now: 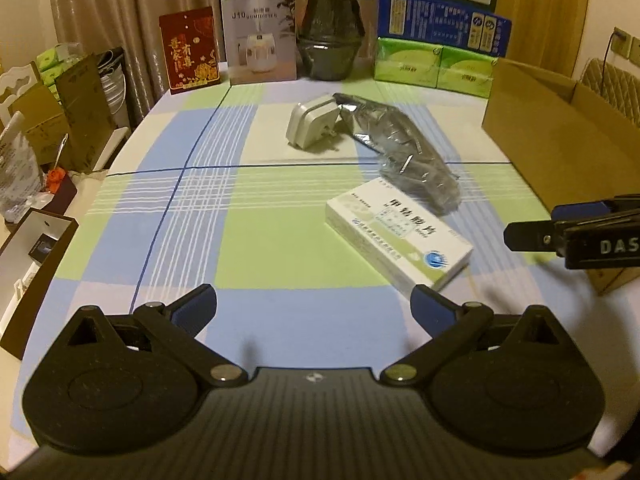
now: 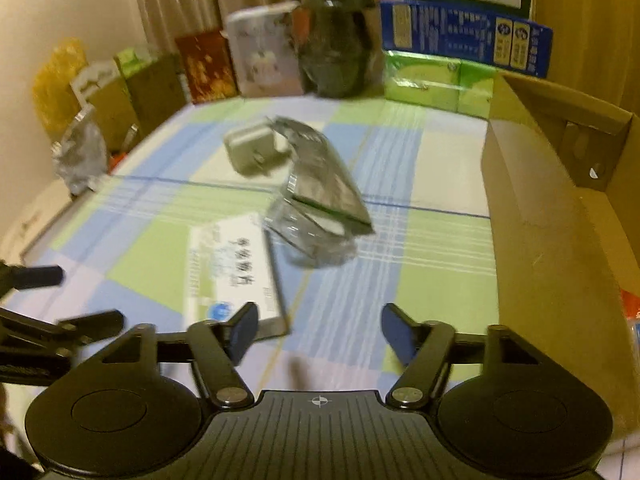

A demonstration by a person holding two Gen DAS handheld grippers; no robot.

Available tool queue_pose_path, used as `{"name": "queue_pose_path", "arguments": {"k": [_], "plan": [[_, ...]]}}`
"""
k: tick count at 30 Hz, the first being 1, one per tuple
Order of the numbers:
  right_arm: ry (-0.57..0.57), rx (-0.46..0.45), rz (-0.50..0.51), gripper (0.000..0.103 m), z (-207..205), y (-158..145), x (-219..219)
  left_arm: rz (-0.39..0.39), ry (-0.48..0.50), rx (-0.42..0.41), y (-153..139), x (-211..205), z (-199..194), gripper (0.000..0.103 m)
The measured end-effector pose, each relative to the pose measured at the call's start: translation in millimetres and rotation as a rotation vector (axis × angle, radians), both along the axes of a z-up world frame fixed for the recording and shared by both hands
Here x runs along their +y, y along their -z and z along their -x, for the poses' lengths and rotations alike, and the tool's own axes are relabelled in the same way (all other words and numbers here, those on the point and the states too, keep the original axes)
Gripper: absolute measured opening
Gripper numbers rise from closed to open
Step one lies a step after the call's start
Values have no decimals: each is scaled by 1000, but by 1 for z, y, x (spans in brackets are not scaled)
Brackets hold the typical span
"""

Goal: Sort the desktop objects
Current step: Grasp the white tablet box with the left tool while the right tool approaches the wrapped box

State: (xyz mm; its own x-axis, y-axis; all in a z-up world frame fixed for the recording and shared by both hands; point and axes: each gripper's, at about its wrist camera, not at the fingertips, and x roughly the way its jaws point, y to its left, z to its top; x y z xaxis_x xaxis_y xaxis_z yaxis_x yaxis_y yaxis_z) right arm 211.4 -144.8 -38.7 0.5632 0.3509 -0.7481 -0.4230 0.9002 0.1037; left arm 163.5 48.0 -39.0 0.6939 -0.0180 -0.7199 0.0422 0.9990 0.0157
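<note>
On the checked tablecloth lie a white medicine box (image 1: 398,236) (image 2: 234,268), a crumpled silver foil bag (image 1: 404,152) (image 2: 320,196) and a white charger plug (image 1: 314,126) (image 2: 252,150). My left gripper (image 1: 314,298) is open over the near cloth, with nothing between its fingers. The box's near corner lies just beyond its right fingertip. My right gripper (image 2: 319,318) is open and narrower, also with nothing in it. The box's corner sits beside its left finger. Each gripper shows in the other's view: the right gripper (image 1: 536,224), the left gripper (image 2: 68,300).
An open cardboard box (image 1: 560,132) (image 2: 552,208) stands on the right side of the table. Along the back are a red packet (image 1: 190,50), a white humidifier box (image 1: 260,36), a dark wrapped pot (image 1: 330,28) and green tissue packs (image 1: 434,62). Clutter crowds the table's left edge.
</note>
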Motion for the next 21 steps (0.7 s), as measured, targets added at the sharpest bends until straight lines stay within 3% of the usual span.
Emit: {"name": "queue_pose_path", "arguments": {"k": [5,9,11,16,21], "plan": [[-16,28,66,62,-16,16,13,27,-13,8,13,8,-17,101],[-181,67,-5,62,-16,25,32,90,-41,8,15,14,-24,101],[-235,31,33,62,-9,25,40,98,-46,-7,14,15,-24,101],[-152,6,115,62,-10,25,25,103,-45,-10,17,17,-27,101],[-82,3,115,62,-17,23,11,83,60,-16,20,1,-34,101]]}}
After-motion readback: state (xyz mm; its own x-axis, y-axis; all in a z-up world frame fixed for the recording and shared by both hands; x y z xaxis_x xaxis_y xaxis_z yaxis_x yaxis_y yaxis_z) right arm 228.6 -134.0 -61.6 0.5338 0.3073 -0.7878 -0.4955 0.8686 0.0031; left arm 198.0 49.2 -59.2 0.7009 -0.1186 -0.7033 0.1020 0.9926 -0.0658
